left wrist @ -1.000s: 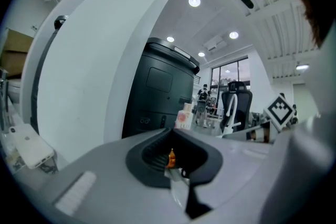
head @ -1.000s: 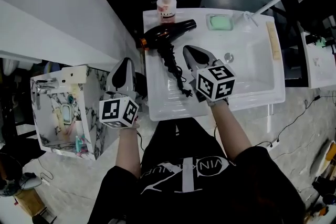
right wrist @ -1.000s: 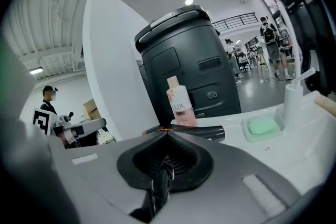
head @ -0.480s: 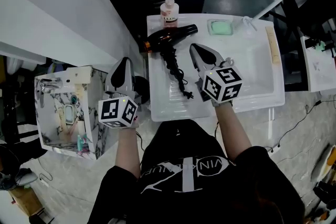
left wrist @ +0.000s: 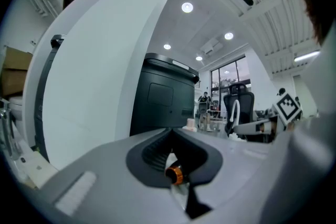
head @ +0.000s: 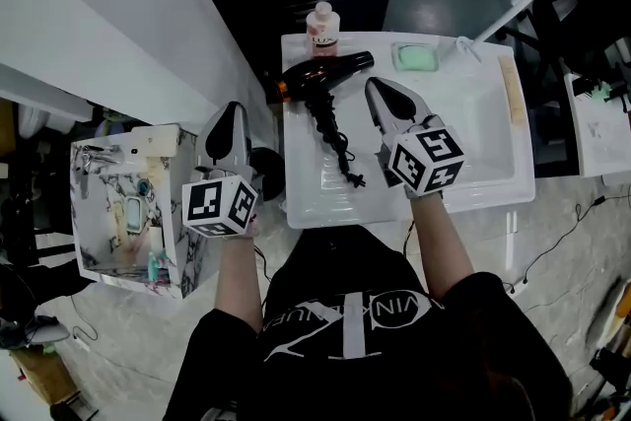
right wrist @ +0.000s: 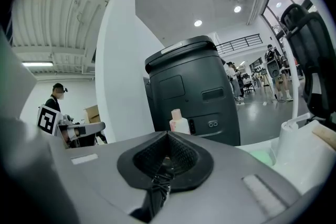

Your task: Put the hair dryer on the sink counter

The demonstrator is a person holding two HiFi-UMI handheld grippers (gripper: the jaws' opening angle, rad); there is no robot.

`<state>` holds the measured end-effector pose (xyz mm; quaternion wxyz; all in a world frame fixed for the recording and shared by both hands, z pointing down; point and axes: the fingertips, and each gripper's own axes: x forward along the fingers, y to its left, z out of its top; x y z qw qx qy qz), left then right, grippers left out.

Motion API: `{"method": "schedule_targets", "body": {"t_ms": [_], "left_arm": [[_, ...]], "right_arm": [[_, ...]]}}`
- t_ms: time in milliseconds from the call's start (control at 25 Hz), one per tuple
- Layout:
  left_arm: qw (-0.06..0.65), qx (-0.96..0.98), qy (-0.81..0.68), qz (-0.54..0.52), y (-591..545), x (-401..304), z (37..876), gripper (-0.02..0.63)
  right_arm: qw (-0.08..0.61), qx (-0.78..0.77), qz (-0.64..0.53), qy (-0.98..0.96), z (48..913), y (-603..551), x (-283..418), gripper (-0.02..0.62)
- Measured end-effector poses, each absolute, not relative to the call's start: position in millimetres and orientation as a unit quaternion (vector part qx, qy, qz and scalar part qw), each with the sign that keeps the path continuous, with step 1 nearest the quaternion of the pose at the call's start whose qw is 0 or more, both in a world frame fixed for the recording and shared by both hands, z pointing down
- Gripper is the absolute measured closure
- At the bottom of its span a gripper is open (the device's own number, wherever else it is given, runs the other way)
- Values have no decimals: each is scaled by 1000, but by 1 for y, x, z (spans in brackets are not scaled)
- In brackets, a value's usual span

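The black hair dryer with an orange ring lies on the flat left part of the white sink counter, its coiled cord trailing toward me. My right gripper hovers just right of the dryer, shut and holding nothing. My left gripper is off the counter's left edge, also shut and empty. In the left gripper view, the closed left gripper shows the dryer's orange ring beyond it. In the right gripper view, the cord shows below the closed right gripper.
A pink bottle stands at the counter's back left. A green soap dish and a white faucet sit behind the basin. A marble-patterned box stands on the floor at left. A white wall runs along the left.
The hair dryer lies still on the counter. My right gripper has drifted slightly to the right, away from it. Both grippers stay shut.
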<state>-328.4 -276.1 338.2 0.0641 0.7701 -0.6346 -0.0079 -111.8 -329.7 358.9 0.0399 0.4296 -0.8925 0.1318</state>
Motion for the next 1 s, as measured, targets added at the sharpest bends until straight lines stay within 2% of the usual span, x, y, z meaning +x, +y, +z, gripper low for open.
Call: {"method": "schedule_targets", "body": {"t_ms": [1000], "left_arm": [[21, 768, -640, -20, -286, -335, 290, 606]], "right_arm": [[4, 423, 89, -902, 313, -343, -109, 594]]}}
